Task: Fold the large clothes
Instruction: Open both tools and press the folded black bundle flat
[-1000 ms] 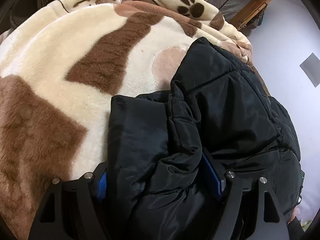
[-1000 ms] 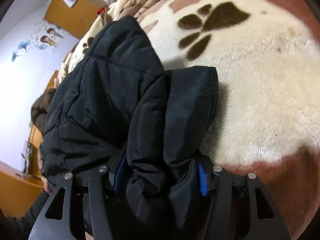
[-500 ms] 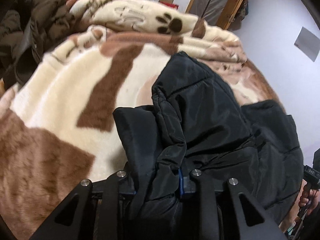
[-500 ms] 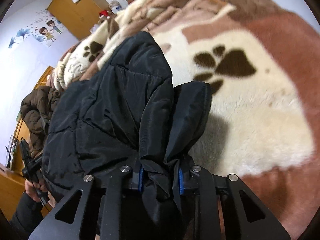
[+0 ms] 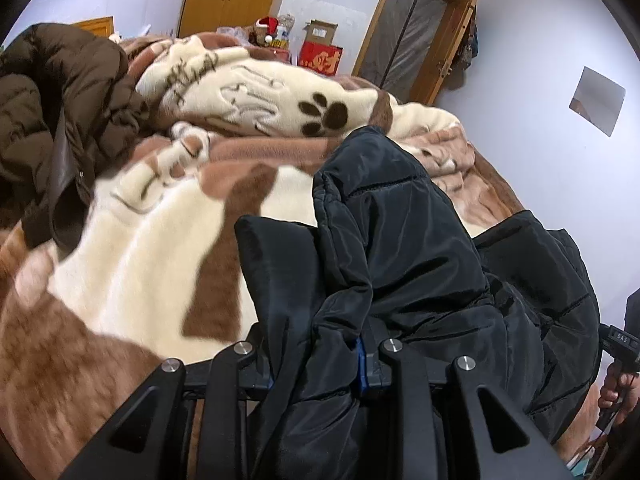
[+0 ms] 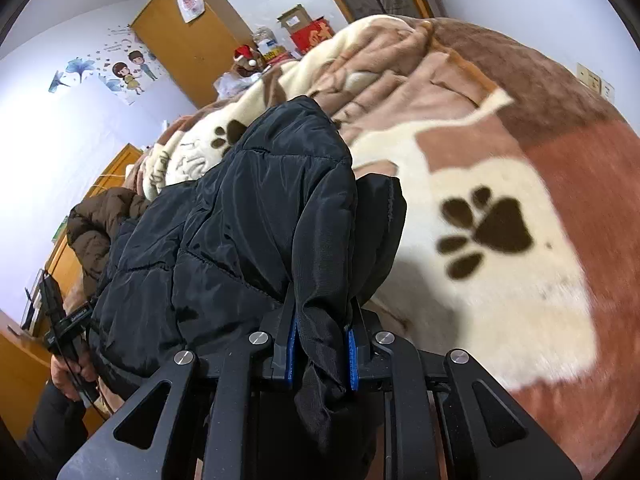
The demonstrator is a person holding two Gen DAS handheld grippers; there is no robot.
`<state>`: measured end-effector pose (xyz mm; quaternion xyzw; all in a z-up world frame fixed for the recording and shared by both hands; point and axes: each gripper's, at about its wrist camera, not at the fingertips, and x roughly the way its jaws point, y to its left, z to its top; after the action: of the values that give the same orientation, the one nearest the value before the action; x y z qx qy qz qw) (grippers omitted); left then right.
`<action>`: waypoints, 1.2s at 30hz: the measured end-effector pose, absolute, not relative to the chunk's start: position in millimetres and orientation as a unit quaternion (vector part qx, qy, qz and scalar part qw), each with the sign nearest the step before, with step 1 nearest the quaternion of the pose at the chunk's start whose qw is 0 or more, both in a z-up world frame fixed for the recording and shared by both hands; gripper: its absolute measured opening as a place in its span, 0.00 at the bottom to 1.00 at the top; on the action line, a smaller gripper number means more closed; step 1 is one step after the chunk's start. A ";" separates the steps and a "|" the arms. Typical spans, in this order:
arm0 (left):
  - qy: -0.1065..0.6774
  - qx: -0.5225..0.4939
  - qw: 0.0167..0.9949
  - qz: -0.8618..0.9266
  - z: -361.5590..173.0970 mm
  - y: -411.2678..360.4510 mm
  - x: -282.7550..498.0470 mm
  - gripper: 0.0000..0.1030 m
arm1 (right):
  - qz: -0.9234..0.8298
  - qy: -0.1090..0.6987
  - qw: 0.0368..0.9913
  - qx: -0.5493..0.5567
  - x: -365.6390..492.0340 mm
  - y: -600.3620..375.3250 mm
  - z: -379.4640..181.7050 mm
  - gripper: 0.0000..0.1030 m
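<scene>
A black padded jacket (image 5: pixel 400 240) hangs lifted off the cream and brown paw-print blanket (image 5: pixel 140 248), bunched into folds. My left gripper (image 5: pixel 316 368) is shut on one bunched edge of it; the blue pads press into the cloth. In the right wrist view the same jacket (image 6: pixel 248 220) droops to the left, and my right gripper (image 6: pixel 322 348) grips another bunched edge, its jaws still closing on the cloth between the blue pads. The jacket's lower part is hidden behind both grippers.
A brown padded jacket (image 5: pixel 60 112) lies heaped at the blanket's far left. Boxes (image 5: pixel 320 52) and a wooden wardrobe (image 6: pixel 192 36) stand beyond the bed (image 6: pixel 500 300). A person's hand (image 5: pixel 616 392) holds the other gripper's handle at the right edge.
Both grippers have closed on the jacket's bunched edges and risen, lifting it off the blanket. More of the room beyond the bed has come into view.
</scene>
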<state>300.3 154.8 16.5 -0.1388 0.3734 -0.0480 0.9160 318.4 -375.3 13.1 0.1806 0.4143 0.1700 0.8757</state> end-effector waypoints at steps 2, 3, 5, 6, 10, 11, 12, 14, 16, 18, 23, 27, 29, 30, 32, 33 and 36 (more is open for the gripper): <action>0.368 -0.138 0.918 -0.045 20.7 164.3 312.5 0.27 | 0.175 0.411 0.877 0.178 329.6 -367.0 16.6 0.18; 0.366 -0.137 0.919 -0.043 21.5 168.8 318.3 0.27 | 0.177 0.409 0.877 0.177 337.7 -361.2 17.8 0.18; 0.364 -0.136 0.921 -0.039 21.2 178.5 331.6 0.27 | 0.182 0.407 0.878 0.175 351.5 -352.5 19.1 0.18; 0.363 -0.138 0.921 -0.037 20.0 183.7 338.8 0.27 | 0.184 0.406 0.878 0.175 359.3 -347.4 18.8 0.18; 0.361 -0.138 0.922 -0.032 8.0 201.1 364.5 0.28 | 0.189 0.408 0.876 0.175 389.4 -328.7 10.8 0.18; 0.361 -0.139 0.922 -0.031 2.2 205.4 371.4 0.28 | 0.190 0.410 0.875 0.173 396.0 -324.8 6.5 0.18; 0.361 -0.139 0.922 -0.030 -4.2 208.6 376.3 0.28 | 0.190 0.413 0.874 0.172 402.3 -321.5 0.8 0.18; 0.366 -0.138 0.920 -0.026 -23.9 215.2 388.5 0.28 | 0.187 0.423 0.871 0.166 414.1 -314.8 -14.4 0.18; 0.382 -0.141 0.913 -0.019 -51.7 219.9 398.5 0.28 | 0.178 0.444 0.864 0.159 424.9 -309.1 -34.8 0.18; 0.406 -0.139 0.903 -0.002 -83.5 223.8 405.0 0.29 | 0.162 0.466 0.857 0.147 432.3 -306.2 -59.6 0.19; 0.422 -0.164 0.892 0.010 -127.1 235.2 405.9 0.34 | 0.157 0.486 0.847 0.147 436.5 -310.4 -83.8 0.25; 0.428 -0.174 0.886 0.020 -123.9 237.1 407.0 0.43 | 0.148 0.497 0.844 0.136 435.7 -310.6 -81.7 0.38; 0.431 -0.178 0.884 0.031 -118.1 239.9 404.4 0.51 | 0.140 0.503 0.841 0.143 431.9 -315.6 -77.9 0.42; 0.433 -0.182 0.882 0.035 -115.4 242.8 403.2 0.53 | 0.136 0.502 0.842 0.145 429.0 -316.8 -74.6 0.43; 0.432 -0.185 0.881 0.049 -106.3 248.4 396.9 0.55 | 0.132 0.494 0.847 0.143 422.1 -320.1 -65.2 0.44; 0.425 -0.183 0.885 0.055 -99.3 251.2 392.6 0.55 | 0.130 0.489 0.851 0.141 417.8 -320.9 -60.2 0.45; 0.392 -0.173 0.900 0.080 -73.1 259.1 376.3 0.54 | 0.119 0.458 0.872 0.124 399.9 -323.6 -36.6 0.45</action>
<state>376.3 259.1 -73.1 -0.1727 0.3918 0.0796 0.9002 399.9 -323.6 -36.6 0.1243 0.4584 0.1189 0.8719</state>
